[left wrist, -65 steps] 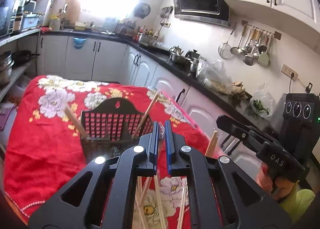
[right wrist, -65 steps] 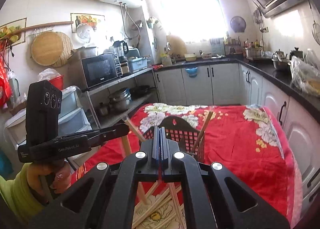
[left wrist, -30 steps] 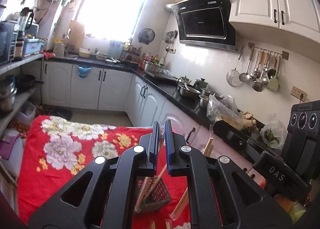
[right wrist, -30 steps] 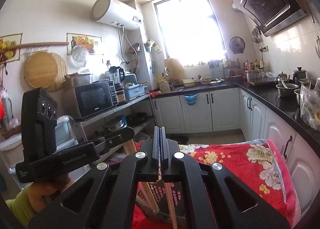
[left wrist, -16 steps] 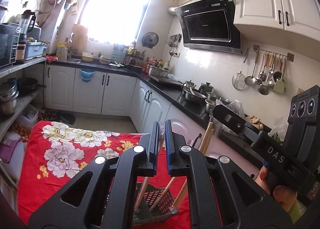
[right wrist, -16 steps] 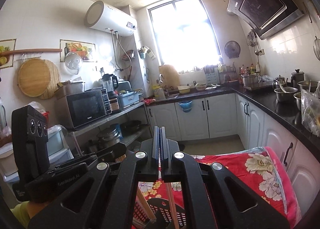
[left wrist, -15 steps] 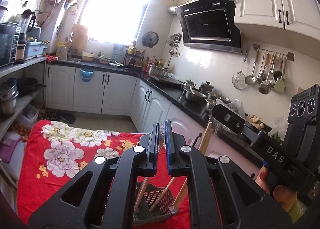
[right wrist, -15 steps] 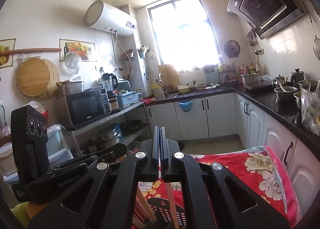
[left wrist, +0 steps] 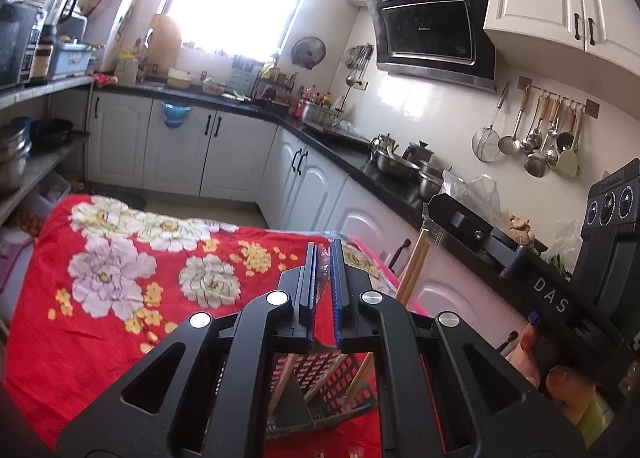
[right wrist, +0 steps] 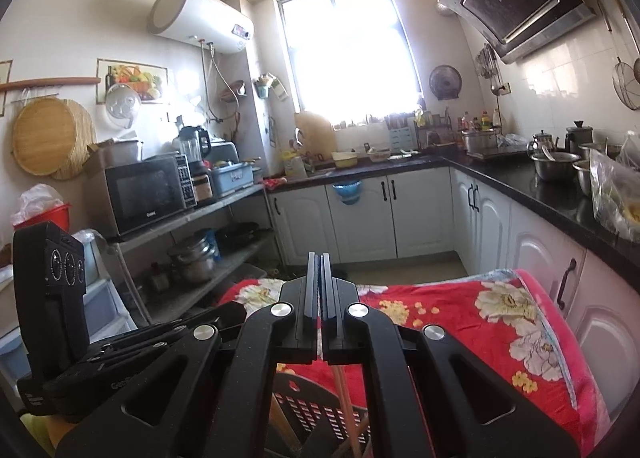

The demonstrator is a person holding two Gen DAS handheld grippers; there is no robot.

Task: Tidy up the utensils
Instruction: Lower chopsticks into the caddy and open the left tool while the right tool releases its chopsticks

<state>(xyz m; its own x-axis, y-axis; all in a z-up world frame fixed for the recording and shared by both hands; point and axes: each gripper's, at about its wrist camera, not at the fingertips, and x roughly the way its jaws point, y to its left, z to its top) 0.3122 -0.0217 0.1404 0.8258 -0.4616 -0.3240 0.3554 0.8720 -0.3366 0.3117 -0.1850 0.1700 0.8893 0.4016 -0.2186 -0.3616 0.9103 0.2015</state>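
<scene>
A dark slotted utensil basket [left wrist: 328,386] stands on the red flowered tablecloth [left wrist: 100,298], low in both views, with several wooden chopsticks leaning in it; it also shows in the right wrist view [right wrist: 316,414]. My left gripper [left wrist: 323,258] is nearly shut, with a narrow gap and nothing clearly between its jaws. My right gripper [right wrist: 320,262] is shut on a pair of chopsticks [left wrist: 414,270] and holds them upright over the basket; one chopstick [right wrist: 345,398] runs down below its jaws. The right gripper also shows in the left wrist view [left wrist: 436,217].
White cabinets with a black countertop [right wrist: 540,193] run along the right and far side. Pots [left wrist: 394,161] stand on the counter, ladles [left wrist: 536,137] hang on the wall. A shelf with a microwave [right wrist: 144,193] stands on the left.
Both grippers have lifted and tilted up since 2.2 s ago, so the basket dropped to the bottom of both views. In the last half second little has moved.
</scene>
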